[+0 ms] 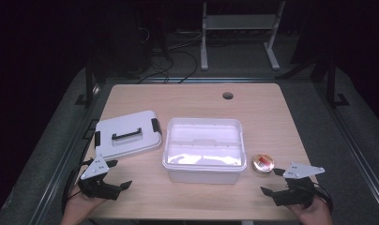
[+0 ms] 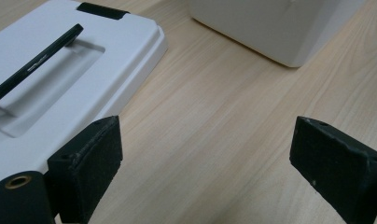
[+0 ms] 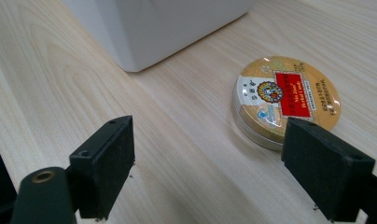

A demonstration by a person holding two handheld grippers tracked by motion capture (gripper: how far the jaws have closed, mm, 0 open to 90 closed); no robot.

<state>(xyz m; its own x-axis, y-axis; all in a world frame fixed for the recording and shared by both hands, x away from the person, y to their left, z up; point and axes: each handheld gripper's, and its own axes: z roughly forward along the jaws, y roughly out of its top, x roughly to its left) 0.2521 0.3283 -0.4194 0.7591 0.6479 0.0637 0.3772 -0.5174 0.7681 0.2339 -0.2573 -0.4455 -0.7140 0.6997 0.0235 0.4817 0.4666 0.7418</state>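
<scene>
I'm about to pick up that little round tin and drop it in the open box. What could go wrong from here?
1. The tin is low and flat, so the right hand-held gripper, open just short of it, may slip off its rim.
2. It lies close to the box wall, leaving little room; a jaw might nudge the box.
3. The lid lies near the left hand-held gripper and could get bumped.

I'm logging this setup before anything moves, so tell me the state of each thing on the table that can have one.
Storage box: open, lid off, upright at mid-table.
Lid: lying flat beside the box, handle up and folded down.
Round tin: closed, flat on the table right of the box.
Left claw: open, nothing between the jaws.
Right claw: open, nothing gripped, tin just ahead.
</scene>
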